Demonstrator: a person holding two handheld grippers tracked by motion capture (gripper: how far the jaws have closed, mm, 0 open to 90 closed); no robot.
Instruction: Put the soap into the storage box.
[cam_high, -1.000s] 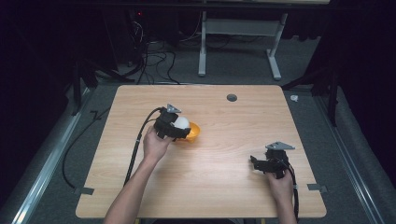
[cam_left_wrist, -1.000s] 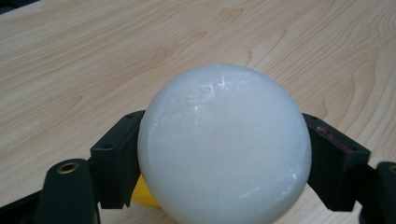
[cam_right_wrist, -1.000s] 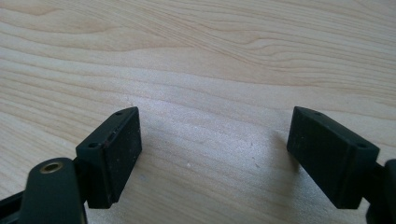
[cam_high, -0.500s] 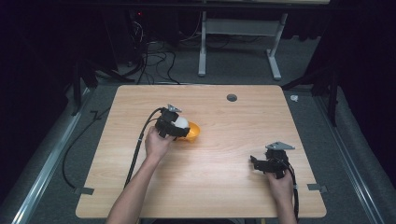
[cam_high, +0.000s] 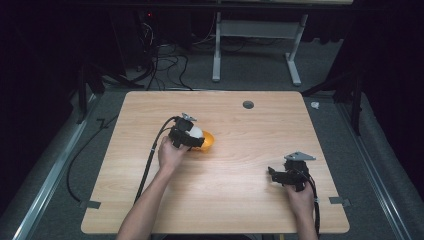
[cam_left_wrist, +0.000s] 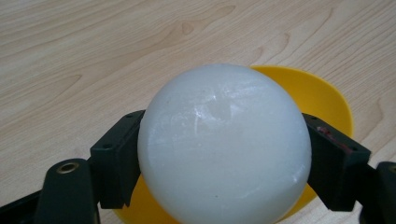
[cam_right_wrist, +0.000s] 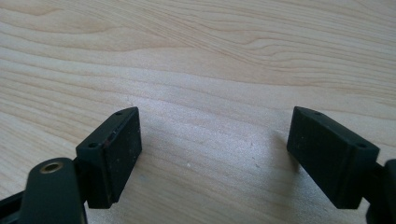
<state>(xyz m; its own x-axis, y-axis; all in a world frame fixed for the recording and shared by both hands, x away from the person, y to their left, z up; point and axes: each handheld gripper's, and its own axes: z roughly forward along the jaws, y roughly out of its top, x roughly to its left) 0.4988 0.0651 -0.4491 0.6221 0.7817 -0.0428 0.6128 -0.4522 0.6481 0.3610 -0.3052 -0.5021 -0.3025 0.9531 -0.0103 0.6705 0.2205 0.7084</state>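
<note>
A white ball (cam_left_wrist: 224, 144) is clamped between the two black jaws of my left gripper (cam_left_wrist: 224, 154), just above a yellow bowl (cam_left_wrist: 322, 98). From the high view the left gripper (cam_high: 196, 136) sits left of the table's centre with the white ball (cam_high: 196, 132) over the yellow bowl (cam_high: 209, 140). Whether the ball touches the bowl is unclear. My right gripper (cam_high: 274, 174) rests low near the table's front right, jaws wide apart. In the right gripper view, the right gripper (cam_right_wrist: 212, 154) has only bare wood between its pads.
The wooden table (cam_high: 240, 200) has a round cable hole (cam_high: 248, 104) near its far edge. A black cable (cam_high: 150, 160) trails from the left gripper toward the front left. A white desk frame (cam_high: 255, 45) stands on the floor beyond the table.
The left gripper with the white ball has shifted very slightly; the right gripper has not moved.
</note>
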